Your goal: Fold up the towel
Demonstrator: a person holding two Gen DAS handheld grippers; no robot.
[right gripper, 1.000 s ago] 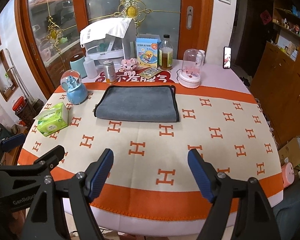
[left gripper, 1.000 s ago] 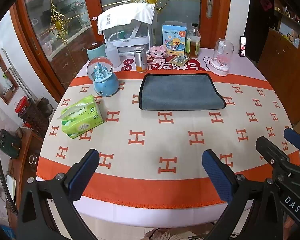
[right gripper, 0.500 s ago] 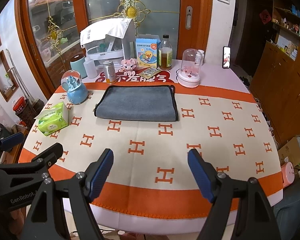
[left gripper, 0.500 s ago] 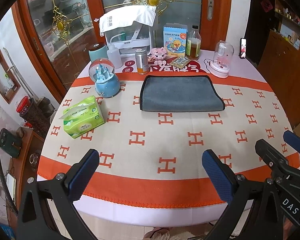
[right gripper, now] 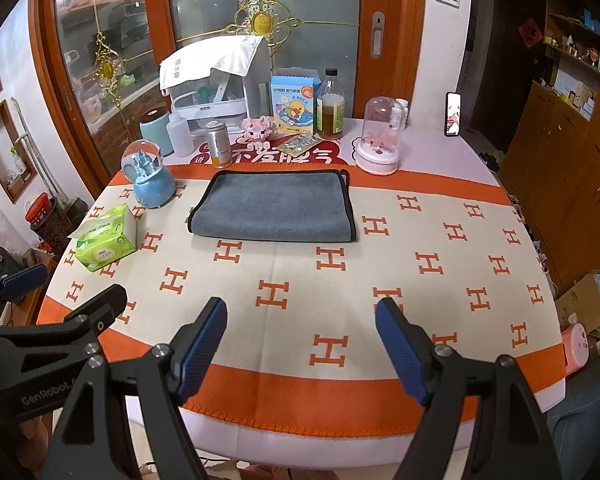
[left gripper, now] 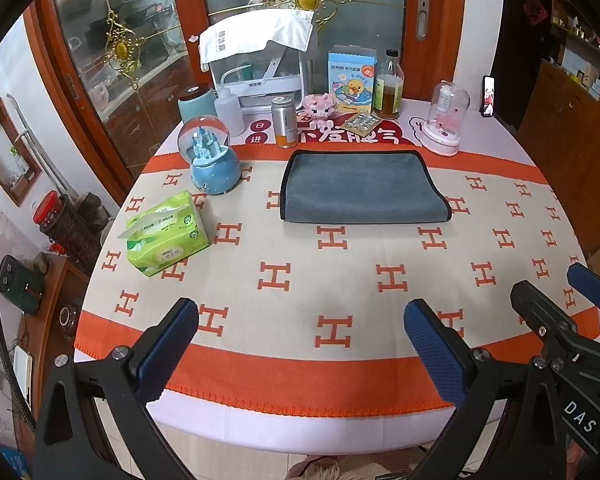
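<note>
A grey towel [left gripper: 360, 186] with black trim lies folded flat at the far middle of the round table; it also shows in the right wrist view [right gripper: 274, 208]. My left gripper [left gripper: 300, 344] is open and empty, held over the table's near edge, well short of the towel. My right gripper [right gripper: 300, 340] is open and empty, also over the near edge. The right gripper shows at the right of the left wrist view [left gripper: 572, 300]. The left gripper shows at the left of the right wrist view [right gripper: 60, 304].
A green tissue pack [left gripper: 164, 232] and a blue snow globe [left gripper: 212, 160] stand left of the towel. Behind it are a can [left gripper: 285, 127], a bottle [left gripper: 388, 88], a duck box [left gripper: 351, 80], a glass dome [left gripper: 446, 120] and a white rack [left gripper: 260, 64]. The orange-patterned cloth [left gripper: 340, 280] covers the table.
Both grippers have drawn back slightly from the table; the towel looks a little farther off. Nothing on the table has moved.
</note>
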